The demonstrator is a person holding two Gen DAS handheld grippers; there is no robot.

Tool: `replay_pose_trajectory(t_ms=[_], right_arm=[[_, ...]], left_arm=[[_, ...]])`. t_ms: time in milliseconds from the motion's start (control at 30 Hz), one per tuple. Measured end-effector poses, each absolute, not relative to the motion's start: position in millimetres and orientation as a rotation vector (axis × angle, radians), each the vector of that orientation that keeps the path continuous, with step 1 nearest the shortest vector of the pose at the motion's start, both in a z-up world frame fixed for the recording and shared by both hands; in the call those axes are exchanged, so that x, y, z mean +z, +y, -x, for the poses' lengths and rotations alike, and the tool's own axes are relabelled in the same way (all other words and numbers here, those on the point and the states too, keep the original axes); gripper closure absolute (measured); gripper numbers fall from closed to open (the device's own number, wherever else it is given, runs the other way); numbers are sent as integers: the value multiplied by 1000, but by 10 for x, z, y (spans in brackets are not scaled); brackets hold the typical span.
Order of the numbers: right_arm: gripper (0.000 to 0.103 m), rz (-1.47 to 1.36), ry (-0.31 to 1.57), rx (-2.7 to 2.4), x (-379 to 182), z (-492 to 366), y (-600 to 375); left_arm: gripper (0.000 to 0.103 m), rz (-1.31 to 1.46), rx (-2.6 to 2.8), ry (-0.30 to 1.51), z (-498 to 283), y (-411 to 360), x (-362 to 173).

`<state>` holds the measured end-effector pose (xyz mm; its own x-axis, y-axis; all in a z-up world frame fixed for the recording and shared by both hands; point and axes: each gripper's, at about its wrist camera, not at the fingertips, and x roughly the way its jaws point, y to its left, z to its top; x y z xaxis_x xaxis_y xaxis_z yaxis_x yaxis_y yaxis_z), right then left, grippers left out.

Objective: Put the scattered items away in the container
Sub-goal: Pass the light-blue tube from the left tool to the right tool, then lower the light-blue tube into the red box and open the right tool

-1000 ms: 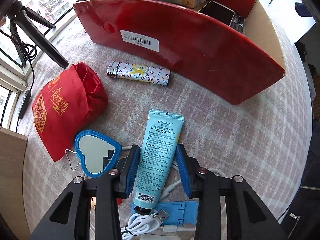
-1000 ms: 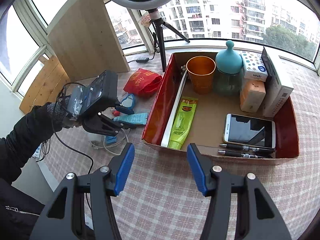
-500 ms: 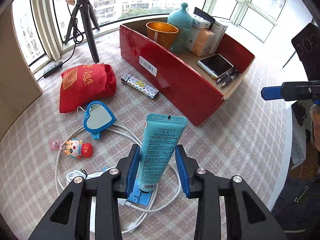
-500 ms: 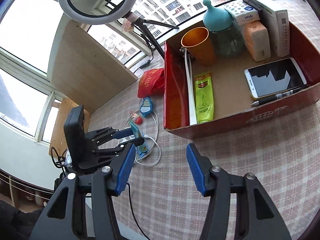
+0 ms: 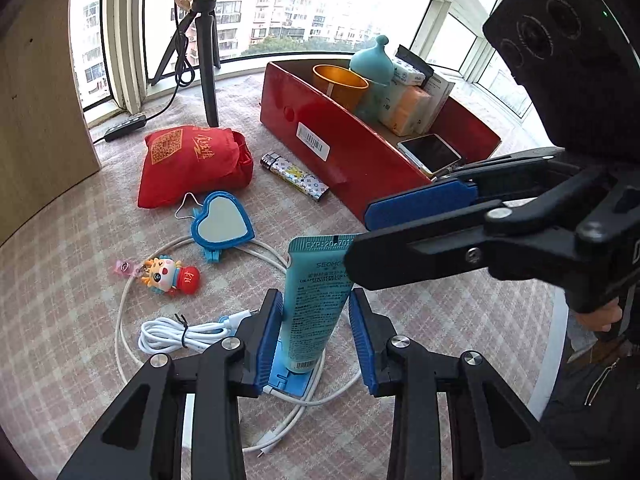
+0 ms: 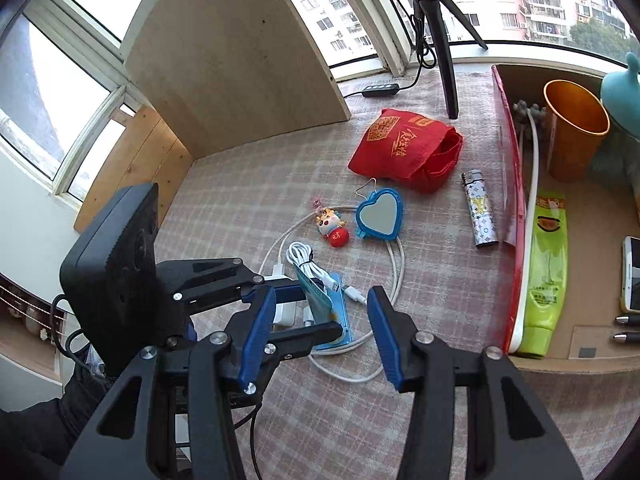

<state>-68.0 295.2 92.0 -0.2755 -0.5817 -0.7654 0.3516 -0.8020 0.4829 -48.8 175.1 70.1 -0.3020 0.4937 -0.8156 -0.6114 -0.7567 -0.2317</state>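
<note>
My left gripper (image 5: pixel 316 338) is shut on a teal hand-cream tube (image 5: pixel 314 300) and holds it upright above the tablecloth; the tube also shows in the right wrist view (image 6: pixel 318 298). My right gripper (image 6: pixel 322 330) is open and empty, its fingers (image 5: pixel 420 202) reaching in from the right just above the tube's top. The red box (image 5: pixel 340 148) stands behind with a cup, bottle, cartons, phone and pens inside. A lighter (image 5: pixel 294 178), a heart mirror (image 5: pixel 222 220), a doll keychain (image 5: pixel 168 274), a red pouch (image 5: pixel 192 160) and white cables (image 5: pixel 180 336) lie scattered.
A tripod (image 5: pixel 208 60) stands at the back by the window with a cable remote (image 5: pixel 124 126). A wooden board (image 6: pixel 228 68) rises at the left. A blue flat holder (image 5: pixel 288 380) lies under the tube. A green tube (image 6: pixel 546 268) lies in the box.
My right gripper has swung over from the box side to the left gripper and now hovers at the tube's top. The left gripper has lifted and tilted the tube more upright.
</note>
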Motion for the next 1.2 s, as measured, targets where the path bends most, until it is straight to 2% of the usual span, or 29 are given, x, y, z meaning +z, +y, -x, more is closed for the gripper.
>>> replay_pose_trajectory(t_ms=[33, 100, 167, 233, 267, 400, 633, 833, 1200], right_arm=[[66, -1411, -268, -2095, 879, 708, 2911], [82, -1433, -227, -2068, 803, 746, 2834], [90, -1441, -190, -2060, 758, 757, 2794], [92, -1429, -173, -2072, 743, 755, 2794], [96, -1414, -181, -2078, 769, 757, 2801], [97, -1346, -226, -2100, 915, 770, 2841], [97, -1165, -312, -2190, 1593, 725, 3267], [97, -1144, -219, -2359, 2112, 709, 4031], [97, -1506, -269, -2217, 1397, 1257, 4689]], left_arm=[[71, 1248, 2091, 156, 494, 1741, 695], [73, 1245, 2093, 148, 507, 1722, 685], [73, 1244, 2094, 142, 520, 1702, 672], [73, 1251, 2102, 145, 526, 1673, 671], [73, 1247, 2117, 151, 519, 1652, 696], [67, 1214, 2177, 157, 480, 1519, 873], [66, 1179, 2272, 159, 410, 1292, 1171], [66, 1164, 2329, 181, 344, 1202, 1330], [66, 1236, 2292, 265, 372, 1470, 1231]])
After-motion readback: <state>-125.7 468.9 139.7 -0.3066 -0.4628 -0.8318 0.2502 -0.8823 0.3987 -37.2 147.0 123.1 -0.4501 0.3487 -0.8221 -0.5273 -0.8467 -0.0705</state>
